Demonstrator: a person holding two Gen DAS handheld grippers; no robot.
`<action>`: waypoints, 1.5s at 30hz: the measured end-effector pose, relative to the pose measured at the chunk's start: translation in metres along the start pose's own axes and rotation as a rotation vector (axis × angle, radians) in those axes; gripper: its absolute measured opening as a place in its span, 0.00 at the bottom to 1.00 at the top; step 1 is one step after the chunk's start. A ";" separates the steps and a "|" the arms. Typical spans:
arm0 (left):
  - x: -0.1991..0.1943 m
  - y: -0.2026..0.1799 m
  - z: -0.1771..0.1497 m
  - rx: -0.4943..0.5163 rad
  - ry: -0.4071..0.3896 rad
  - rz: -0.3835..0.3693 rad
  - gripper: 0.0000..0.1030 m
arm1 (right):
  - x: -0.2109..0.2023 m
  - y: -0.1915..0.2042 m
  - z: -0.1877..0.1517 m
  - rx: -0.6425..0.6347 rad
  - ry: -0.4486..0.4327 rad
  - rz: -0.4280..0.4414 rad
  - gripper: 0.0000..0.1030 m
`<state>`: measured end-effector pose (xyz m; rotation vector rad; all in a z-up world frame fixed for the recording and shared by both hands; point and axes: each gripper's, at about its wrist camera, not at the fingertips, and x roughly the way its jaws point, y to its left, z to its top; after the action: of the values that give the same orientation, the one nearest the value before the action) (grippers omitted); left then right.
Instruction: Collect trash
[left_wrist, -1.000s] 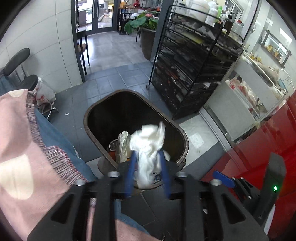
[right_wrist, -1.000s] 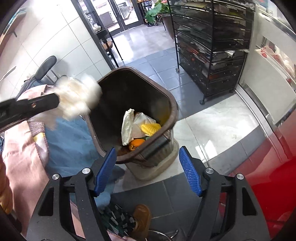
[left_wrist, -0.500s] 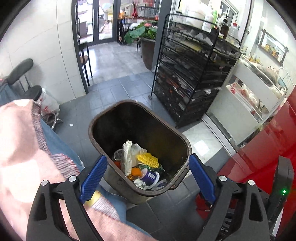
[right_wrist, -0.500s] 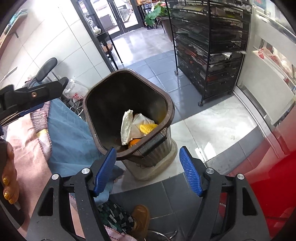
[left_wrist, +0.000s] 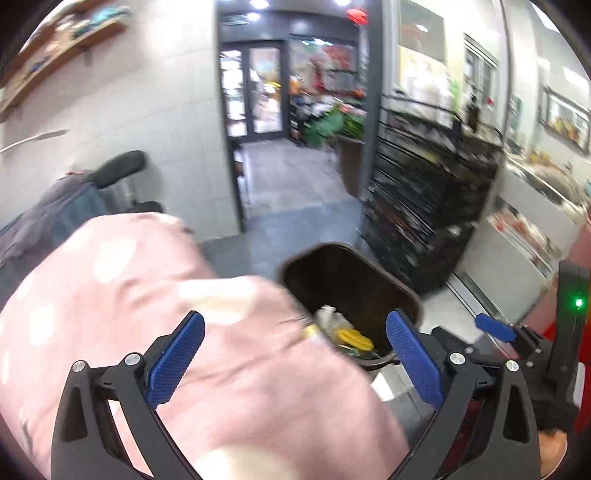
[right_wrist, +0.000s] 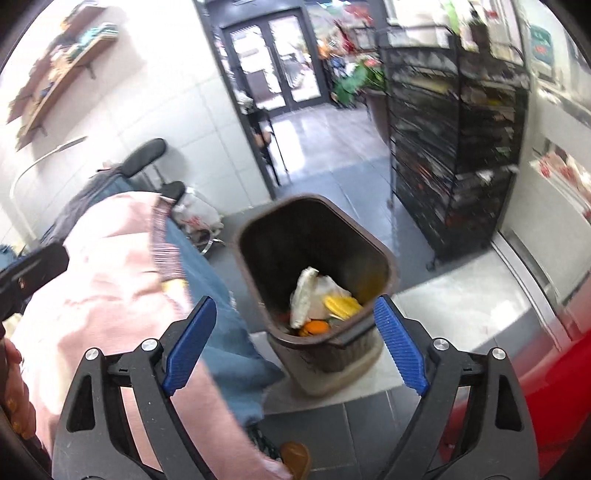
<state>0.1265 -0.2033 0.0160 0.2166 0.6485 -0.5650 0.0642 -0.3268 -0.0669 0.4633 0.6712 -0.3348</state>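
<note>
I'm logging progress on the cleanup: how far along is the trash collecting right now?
Done: the brown bin already holds trash, including white crumpled paper, a yellow piece and something orange. In hand: nothing; the left gripper and right gripper are both opening with nothing between their pads. Left: no loose trash shows in either view, so whether more remains cannot be told.
</note>
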 end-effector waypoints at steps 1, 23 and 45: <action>-0.009 0.008 -0.005 -0.023 -0.012 0.021 0.94 | -0.005 0.007 0.000 -0.015 -0.012 0.013 0.86; -0.108 0.080 -0.077 -0.264 -0.116 0.293 0.94 | -0.088 0.113 -0.037 -0.287 -0.203 0.148 0.95; -0.115 0.074 -0.082 -0.255 -0.133 0.288 0.94 | -0.094 0.112 -0.040 -0.278 -0.204 0.149 0.95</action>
<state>0.0503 -0.0632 0.0250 0.0309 0.5423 -0.2142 0.0232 -0.1969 0.0012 0.2079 0.4717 -0.1421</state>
